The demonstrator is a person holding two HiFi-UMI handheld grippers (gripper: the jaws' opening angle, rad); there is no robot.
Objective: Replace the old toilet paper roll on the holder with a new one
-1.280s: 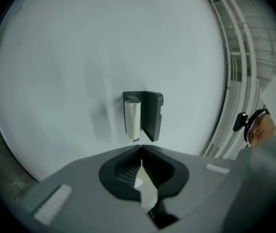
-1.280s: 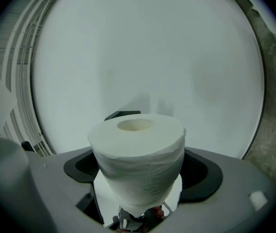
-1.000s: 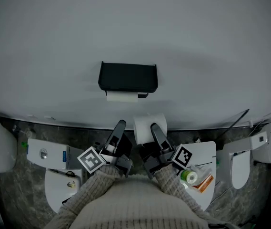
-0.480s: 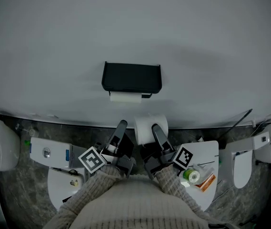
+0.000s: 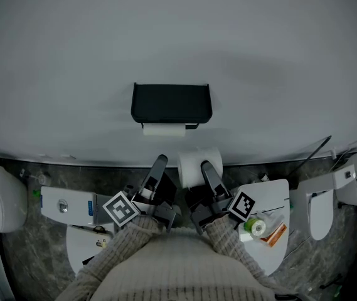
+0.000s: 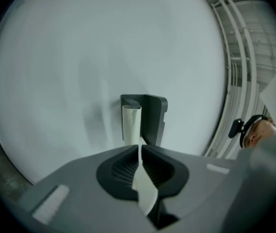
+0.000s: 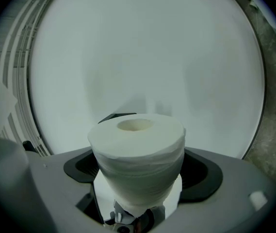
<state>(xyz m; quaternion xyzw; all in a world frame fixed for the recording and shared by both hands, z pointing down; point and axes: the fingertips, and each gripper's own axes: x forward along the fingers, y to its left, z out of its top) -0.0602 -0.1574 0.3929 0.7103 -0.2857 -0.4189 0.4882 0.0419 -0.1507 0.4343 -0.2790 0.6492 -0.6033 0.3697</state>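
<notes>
A black holder (image 5: 171, 103) hangs on the pale wall with the thin old roll (image 5: 164, 130) under it. In the left gripper view the holder (image 6: 153, 114) and old roll (image 6: 131, 124) are straight ahead. My left gripper (image 5: 159, 163) (image 6: 140, 148) is shut on a white paper strip (image 6: 144, 188) that runs up toward the old roll. My right gripper (image 5: 207, 168) (image 7: 137, 178) is shut on the full new roll (image 5: 197, 163) (image 7: 137, 149), held below and right of the holder. Both grippers stay short of the wall.
White toilets (image 5: 2, 196) (image 5: 338, 196) stand left and right on the grey marble floor (image 5: 21, 256). A white lid (image 5: 272, 199) at the right carries a green item (image 5: 256, 227) and an orange packet (image 5: 274, 236). White rails (image 6: 235, 76) run at the right.
Only the head view has shifted slightly. Both grippers keep their places and their grips.
</notes>
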